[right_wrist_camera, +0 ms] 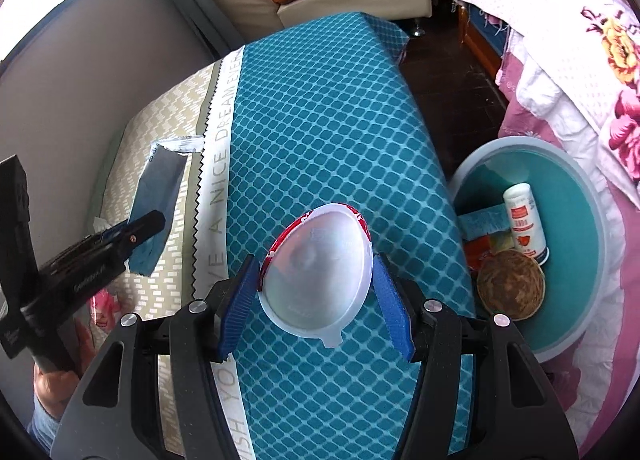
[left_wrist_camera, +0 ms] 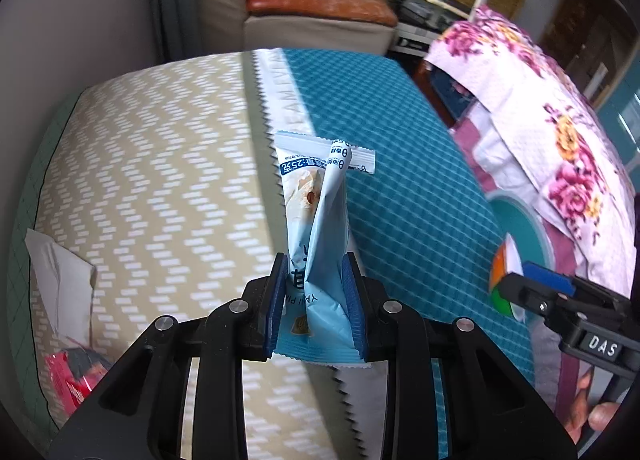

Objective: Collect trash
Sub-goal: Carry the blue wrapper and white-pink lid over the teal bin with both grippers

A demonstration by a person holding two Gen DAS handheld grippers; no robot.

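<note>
Left wrist view: a wrapper (left_wrist_camera: pixel 316 227) is being pinched by the left hand-held gripper (left_wrist_camera: pixel 316 296); being floppy, it could be dropped short of the basin (left_wrist_camera: pixel 532 227). At lower centre of the right wrist view, a plastic cup (right_wrist_camera: pixel 320 272) is being clamped by the right hand-held gripper (right_wrist_camera: pixel 316 300).

The tablecloth (right_wrist_camera: pixel 216 147) band reads "A NICE DREAM EVER", and the right tongs (left_wrist_camera: pixel 516 292) carry a "DAS" label.

The pale blue wrapper (left_wrist_camera: pixel 316 244) hides its lower end behind the left gripper's fingers (left_wrist_camera: pixel 278 300). The red packet (left_wrist_camera: pixel 74 376) is half blocked by the gripper frame. In the basin (right_wrist_camera: pixel 592 260), the table edge covers the orange scraps (right_wrist_camera: pixel 478 252); the bottle's (right_wrist_camera: pixel 524 221) label is too small to read.
</note>
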